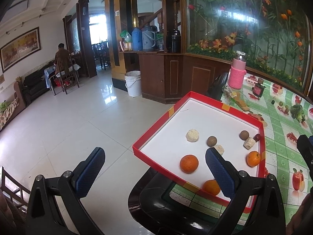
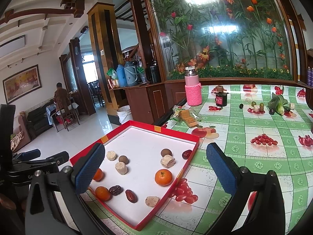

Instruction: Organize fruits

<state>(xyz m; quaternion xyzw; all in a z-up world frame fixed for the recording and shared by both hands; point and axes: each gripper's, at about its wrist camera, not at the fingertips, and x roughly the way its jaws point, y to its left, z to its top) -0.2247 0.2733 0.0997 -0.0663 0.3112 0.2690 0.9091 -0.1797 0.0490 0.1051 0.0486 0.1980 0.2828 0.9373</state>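
A shallow red box (image 2: 192, 143) with a white floor is sitting at the corner of a table (image 2: 254, 156) covered in a green checked cloth printed with fruit, and it is holding all the fruit being sorted. In the right wrist view three oranges are lying in it: one (image 2: 163, 177) near the right wall, one (image 2: 102, 193) at the near left wall, and one (image 2: 97, 174) partly hidden behind a gripper finger. Two brown round fruits (image 2: 123, 159) are resting toward the back, three dark red dates (image 2: 131, 196) are scattered near the front and by the right wall, and four pale crumbly cakes (image 2: 121, 168) are lying among them, none stacked. The right gripper (image 2: 156, 173) is hovering above the box with its blue-padded fingers spread wide, holding nothing and touching nothing. The left gripper (image 1: 154, 173) is likewise gaping wide and empty, one finger over the floor tiles beyond the table edge, the other over the box near an orange (image 1: 189, 164). Behind the box a pink knitted bottle (image 2: 193, 92) and a small dark jar (image 2: 221, 98) are standing upright on the cloth, well apart from the box.
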